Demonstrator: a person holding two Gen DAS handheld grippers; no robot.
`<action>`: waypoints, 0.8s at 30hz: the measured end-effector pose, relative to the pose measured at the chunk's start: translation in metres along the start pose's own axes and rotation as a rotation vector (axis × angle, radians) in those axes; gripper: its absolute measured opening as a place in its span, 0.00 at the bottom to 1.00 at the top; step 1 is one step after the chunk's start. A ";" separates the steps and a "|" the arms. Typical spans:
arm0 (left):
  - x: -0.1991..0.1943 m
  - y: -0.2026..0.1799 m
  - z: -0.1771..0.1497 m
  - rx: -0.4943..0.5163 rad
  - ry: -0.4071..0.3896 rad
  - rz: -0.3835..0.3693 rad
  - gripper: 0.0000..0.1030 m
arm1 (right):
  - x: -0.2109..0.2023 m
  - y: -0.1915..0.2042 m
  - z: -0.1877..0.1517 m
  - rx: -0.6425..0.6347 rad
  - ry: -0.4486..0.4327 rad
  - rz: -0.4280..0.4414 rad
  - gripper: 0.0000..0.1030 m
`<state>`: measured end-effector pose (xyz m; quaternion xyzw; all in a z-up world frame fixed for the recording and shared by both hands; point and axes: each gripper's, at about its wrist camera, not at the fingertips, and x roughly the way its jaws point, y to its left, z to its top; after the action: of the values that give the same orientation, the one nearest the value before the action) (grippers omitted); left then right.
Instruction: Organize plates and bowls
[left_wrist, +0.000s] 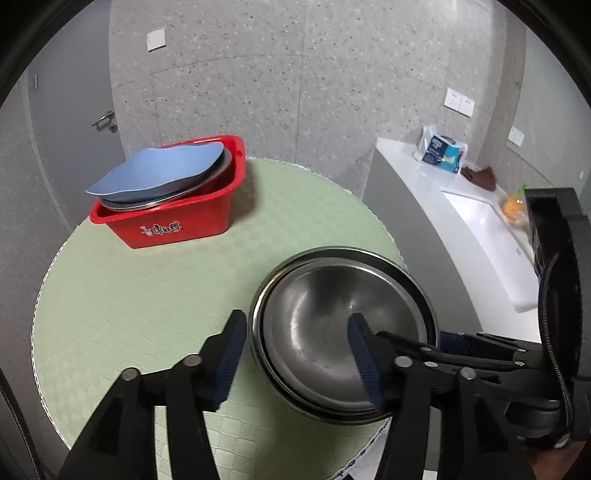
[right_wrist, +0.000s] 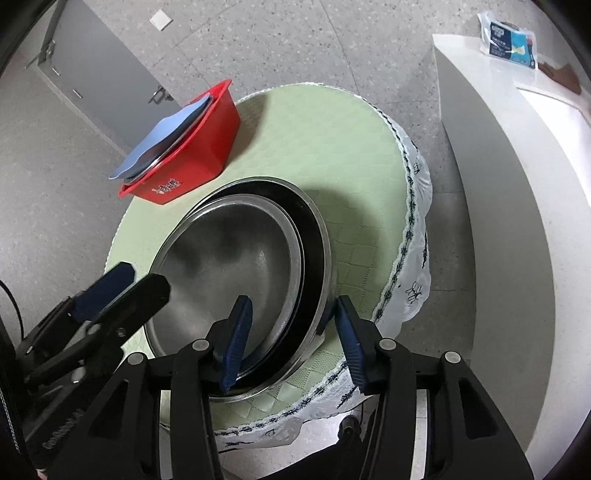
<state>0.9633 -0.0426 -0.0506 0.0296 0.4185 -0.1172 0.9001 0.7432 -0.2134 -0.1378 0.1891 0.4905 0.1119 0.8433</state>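
While both hand-held grippers (left_wrist: 295, 354) (right_wrist: 291, 339) straddle bowl (right_wrist: 236, 266) rims, jaws apart

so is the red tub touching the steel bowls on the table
Apart. The left wrist view shows a wide strip of green tablecloth between the red tub and the nested steel bowls.

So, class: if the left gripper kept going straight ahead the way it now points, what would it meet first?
Probably the near rim of the stacked steel bowls: the left gripper is open, one finger outside the rim and one over the inside. Depth is unclear.
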 end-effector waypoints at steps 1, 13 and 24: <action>0.000 0.002 -0.001 -0.009 -0.005 0.005 0.52 | 0.000 0.000 0.000 0.001 -0.002 0.001 0.47; 0.016 0.018 -0.015 -0.136 0.043 0.010 0.75 | -0.001 -0.005 -0.004 0.012 -0.007 0.006 0.47; 0.047 0.040 -0.010 -0.203 0.107 -0.071 0.55 | 0.001 -0.006 -0.007 0.024 -0.013 0.022 0.47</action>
<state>0.9948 -0.0109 -0.0943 -0.0705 0.4765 -0.1041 0.8701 0.7372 -0.2171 -0.1445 0.2051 0.4841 0.1141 0.8429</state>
